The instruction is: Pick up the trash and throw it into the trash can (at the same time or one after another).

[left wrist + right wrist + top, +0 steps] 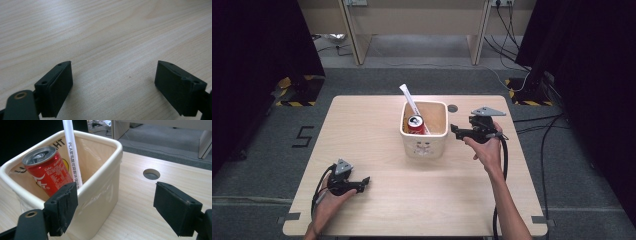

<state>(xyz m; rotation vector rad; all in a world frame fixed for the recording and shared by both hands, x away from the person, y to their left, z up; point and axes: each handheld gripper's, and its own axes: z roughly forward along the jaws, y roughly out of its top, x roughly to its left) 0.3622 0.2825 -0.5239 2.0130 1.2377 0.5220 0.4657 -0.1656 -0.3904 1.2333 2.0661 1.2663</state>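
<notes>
A cream square tub [424, 145] [100, 185] stands mid-table. Inside it a red soda can [415, 124] [47, 172] leans, and a white wrapped straw [408, 97] [72, 152] pokes up out of it. My right gripper [457, 131] [115, 207] hovers just to the right of the tub, pointing at its side, with its jaws wide apart and nothing between them. My left gripper [366, 181] [113, 87] rests low over bare wood near the front left of the table, open and empty.
A round cable hole [452, 108] [151, 174] sits in the wooden table [377, 125] behind the right gripper. Dark curtains flank the scene; desk legs and cables lie on the floor beyond the far edge.
</notes>
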